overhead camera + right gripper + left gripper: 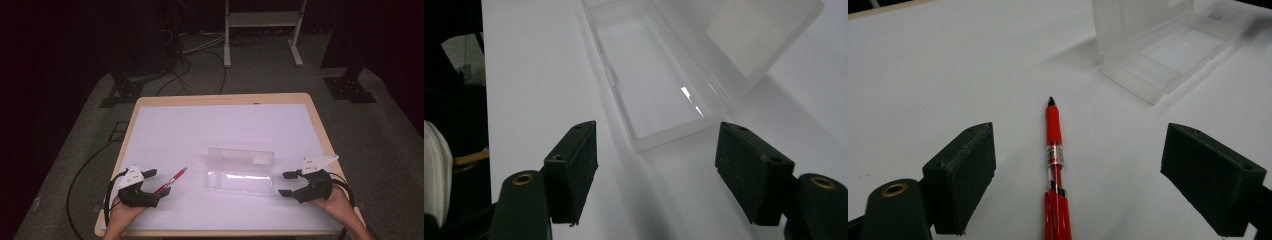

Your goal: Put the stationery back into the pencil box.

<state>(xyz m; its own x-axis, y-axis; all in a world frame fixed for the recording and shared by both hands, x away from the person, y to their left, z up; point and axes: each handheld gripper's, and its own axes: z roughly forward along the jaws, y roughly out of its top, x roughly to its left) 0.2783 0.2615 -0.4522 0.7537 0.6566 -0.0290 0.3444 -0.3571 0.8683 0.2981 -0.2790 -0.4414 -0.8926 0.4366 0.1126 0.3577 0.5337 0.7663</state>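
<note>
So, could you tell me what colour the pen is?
Red pen with a black tip, clearest in the left gripper view.

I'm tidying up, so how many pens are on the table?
1: a red pen lies on the white table between the open jaws of the left gripper, left of the clear case.

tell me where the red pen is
The red pen lies on the white table at the high view's lower left, between the open left gripper's jaws, left of the clear case.
</note>
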